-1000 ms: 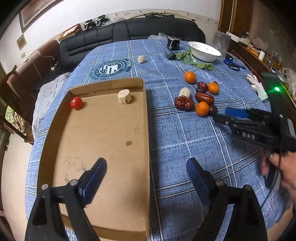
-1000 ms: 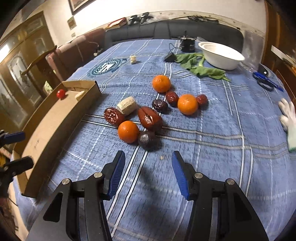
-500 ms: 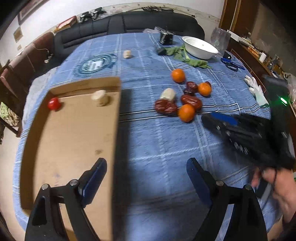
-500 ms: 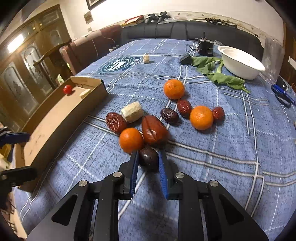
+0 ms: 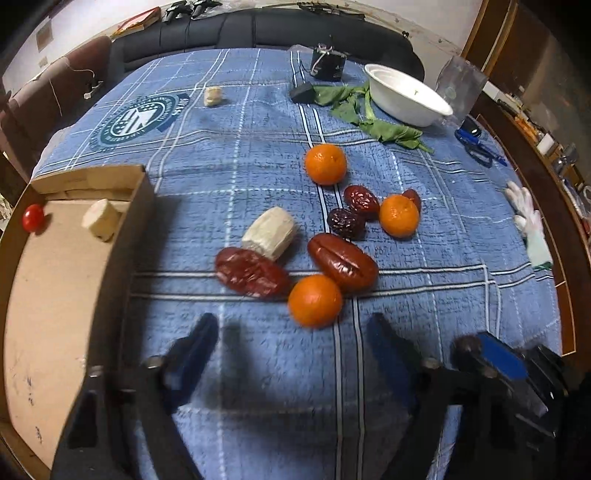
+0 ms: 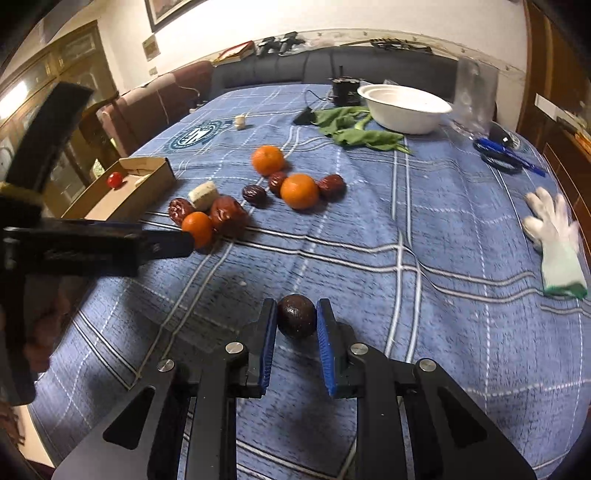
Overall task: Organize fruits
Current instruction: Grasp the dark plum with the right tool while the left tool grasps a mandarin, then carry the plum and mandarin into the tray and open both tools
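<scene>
Dark round fruit (image 6: 296, 320) sits clamped between right jaws.

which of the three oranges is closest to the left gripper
The orange just ahead of the left gripper, touching the two big red dates. The other two oranges lie farther up the cloth.

Pretty lived-in dining room. A long black leather sofa (image 6: 369, 66) runs along the far off-white plaster wall (image 6: 332, 18), with a reddish-brown padded armchair (image 6: 166, 96) at its left end. There's a dark-framed picture (image 6: 166, 9) hanging high up, and a wooden glass-door cabinet (image 6: 70, 66) on the left catching the warm ceiling light. Dark wood paneling (image 5: 535, 66) on the right side. The blue plaid tablecloth (image 5: 258, 129) covers the whole table.
</scene>
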Demonstrator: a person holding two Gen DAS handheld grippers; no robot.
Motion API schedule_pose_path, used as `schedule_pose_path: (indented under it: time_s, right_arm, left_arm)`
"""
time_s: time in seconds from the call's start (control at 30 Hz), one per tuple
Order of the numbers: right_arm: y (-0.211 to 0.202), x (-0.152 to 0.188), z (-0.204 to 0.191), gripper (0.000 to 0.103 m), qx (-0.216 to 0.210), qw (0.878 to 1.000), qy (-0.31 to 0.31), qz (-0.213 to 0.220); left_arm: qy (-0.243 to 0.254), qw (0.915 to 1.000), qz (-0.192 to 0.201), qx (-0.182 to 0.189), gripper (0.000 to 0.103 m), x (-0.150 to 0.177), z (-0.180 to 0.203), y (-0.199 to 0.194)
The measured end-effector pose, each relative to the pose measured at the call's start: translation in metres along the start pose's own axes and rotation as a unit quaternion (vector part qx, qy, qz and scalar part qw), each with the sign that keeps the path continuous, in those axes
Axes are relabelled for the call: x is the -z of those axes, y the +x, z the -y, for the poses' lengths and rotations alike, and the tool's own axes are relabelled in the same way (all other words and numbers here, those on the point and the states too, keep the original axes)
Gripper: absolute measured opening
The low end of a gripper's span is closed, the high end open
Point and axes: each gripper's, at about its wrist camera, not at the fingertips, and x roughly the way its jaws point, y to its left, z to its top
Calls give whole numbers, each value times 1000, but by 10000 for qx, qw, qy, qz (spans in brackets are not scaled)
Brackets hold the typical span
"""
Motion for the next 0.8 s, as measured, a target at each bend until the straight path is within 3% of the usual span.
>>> schedule_pose_path:
  time_s: [0.03, 0.1, 0.2, 0.53, 0.8]
  right_arm:
    - [0, 1, 2, 22, -18, 10000, 41, -1]
    - [-1, 4, 5, 22, -50, 10000, 86, -4]
    - [0, 6, 5, 22, -72, 9999, 83, -13]
    - [-1, 15, 7, 28, -86, 9997, 211, -124]
    - [2, 12, 1, 23, 69, 9997, 247, 5]
  left_arm:
    - [14, 10000, 0, 18, 63, -1, 1, 4]
    - [55, 9998, 164, -97, 54, -2, 1, 5]
    - [-29, 9993, 206, 305, 31, -1, -4, 3]
    - [163, 9985, 171, 489, 31, 25, -17, -18]
    - [194, 9972, 90, 712, 31, 43, -32, -29]
